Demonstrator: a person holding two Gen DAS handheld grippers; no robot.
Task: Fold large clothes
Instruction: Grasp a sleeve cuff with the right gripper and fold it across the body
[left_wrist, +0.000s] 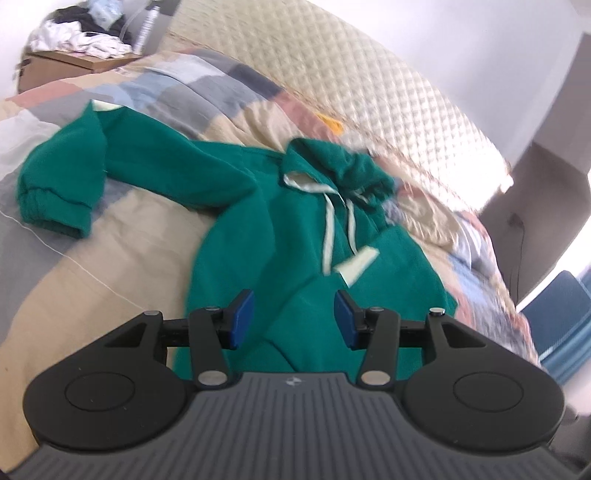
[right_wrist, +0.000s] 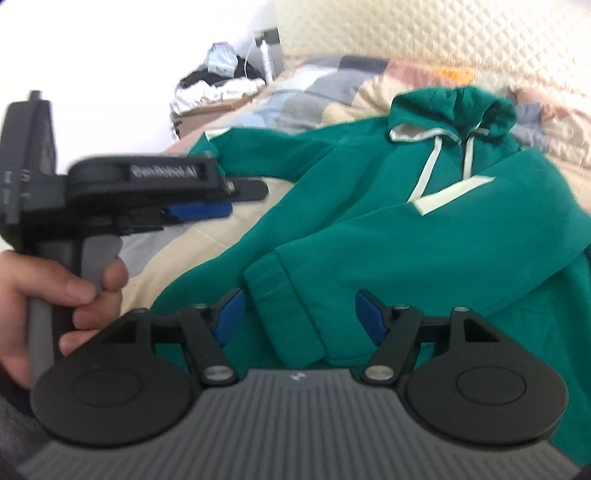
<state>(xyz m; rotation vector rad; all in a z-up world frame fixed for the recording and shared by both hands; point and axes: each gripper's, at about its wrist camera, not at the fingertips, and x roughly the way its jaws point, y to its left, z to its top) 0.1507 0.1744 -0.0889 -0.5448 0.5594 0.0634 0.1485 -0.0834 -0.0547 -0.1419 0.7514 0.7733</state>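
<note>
A green hoodie (left_wrist: 280, 229) with cream drawstrings lies front up on the bed, hood toward the headboard. Its right sleeve is folded across the chest, cuff (right_wrist: 295, 306) near the hem. Its left sleeve (left_wrist: 74, 184) stretches out over the quilt. My left gripper (left_wrist: 293, 317) is open and empty, just above the hoodie's lower body. My right gripper (right_wrist: 299, 317) is open and empty, its fingers either side of the folded sleeve's cuff. The left gripper also shows from the side in the right wrist view (right_wrist: 207, 212), held by a hand.
A patchwork quilt (left_wrist: 122, 258) covers the bed. A quilted cream headboard (left_wrist: 351, 74) runs behind it. A bedside table (left_wrist: 74, 62) with a heap of clothes stands at the far left. A blue object (left_wrist: 561, 314) sits beside the bed at the right.
</note>
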